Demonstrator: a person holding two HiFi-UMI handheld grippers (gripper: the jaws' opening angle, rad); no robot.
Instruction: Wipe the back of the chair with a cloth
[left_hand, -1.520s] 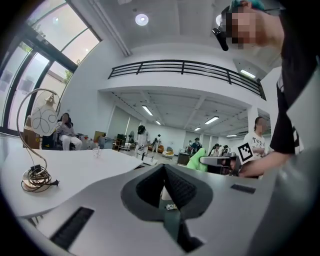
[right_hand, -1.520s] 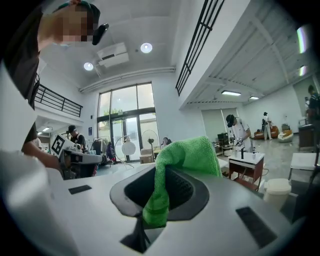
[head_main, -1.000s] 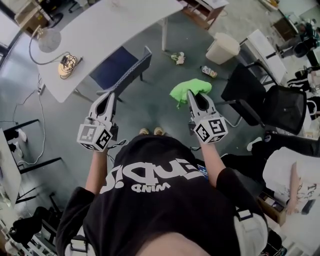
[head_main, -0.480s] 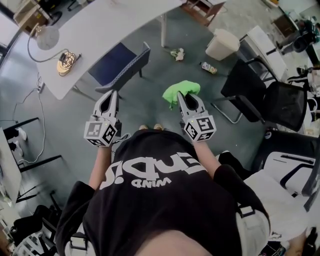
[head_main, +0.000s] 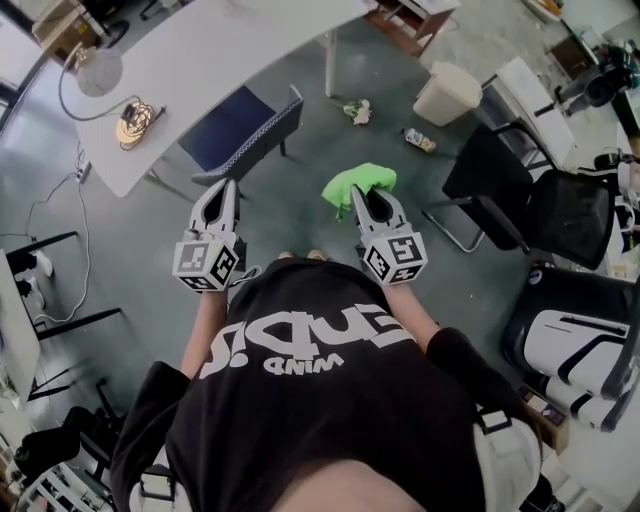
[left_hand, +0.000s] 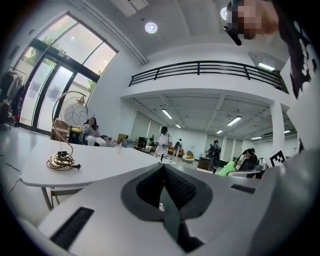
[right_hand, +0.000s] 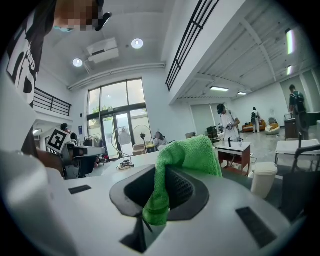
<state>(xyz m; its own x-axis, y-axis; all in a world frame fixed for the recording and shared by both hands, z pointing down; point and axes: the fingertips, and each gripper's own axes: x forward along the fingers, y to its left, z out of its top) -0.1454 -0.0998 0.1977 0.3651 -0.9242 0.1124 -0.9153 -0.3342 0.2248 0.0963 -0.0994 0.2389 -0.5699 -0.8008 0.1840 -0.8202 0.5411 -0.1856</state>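
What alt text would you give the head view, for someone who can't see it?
Seen from above, a person in black holds a gripper in each hand over a grey floor; the right gripper clamps a green cloth, the left gripper is shut and empty. Ahead stands a blue chair at a white table.

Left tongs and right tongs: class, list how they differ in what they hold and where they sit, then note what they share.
The left tongs are shut on nothing; the right tongs are shut on a green cloth that bunches up above them. In the head view the left tongs lie closer to the blue chair than the right tongs do. Shared: both are held out in front of the person, and neither touches the chair.
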